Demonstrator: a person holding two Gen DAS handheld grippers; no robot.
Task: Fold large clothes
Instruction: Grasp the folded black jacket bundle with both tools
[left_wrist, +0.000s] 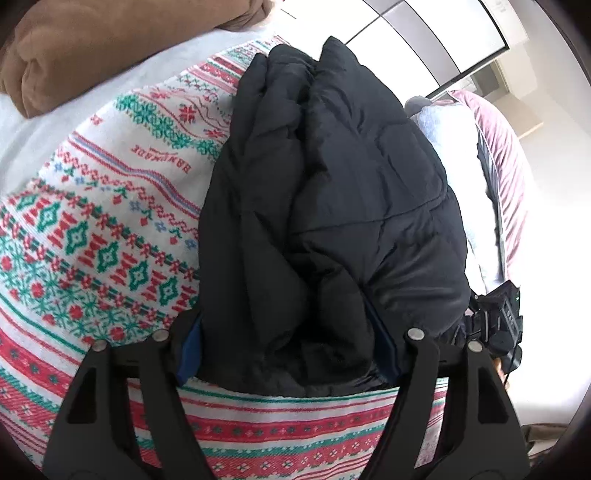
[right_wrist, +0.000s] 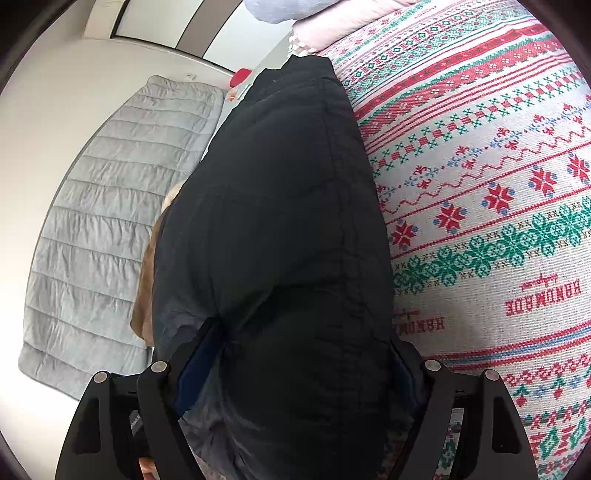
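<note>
A black puffy quilted jacket (left_wrist: 332, 192) is bunched and held up over a bed with a red, green and white patterned cover (left_wrist: 110, 221). My left gripper (left_wrist: 288, 350) is shut on a thick fold of the jacket, its blue pads pressed against both sides. In the right wrist view the same jacket (right_wrist: 273, 229) fills the middle. My right gripper (right_wrist: 295, 373) is shut on another thick part of it, above the patterned cover (right_wrist: 480, 184). The other gripper shows at the jacket's far edge in the left wrist view (left_wrist: 498, 317).
A brown folded garment (left_wrist: 92, 44) lies on the bed at the far left. Pink and pale blue bedding (left_wrist: 491, 155) lies beyond the jacket. A grey quilted mat (right_wrist: 110, 221) lies on the floor beside the bed. A pink pillow (right_wrist: 332, 26) sits at the bed's far end.
</note>
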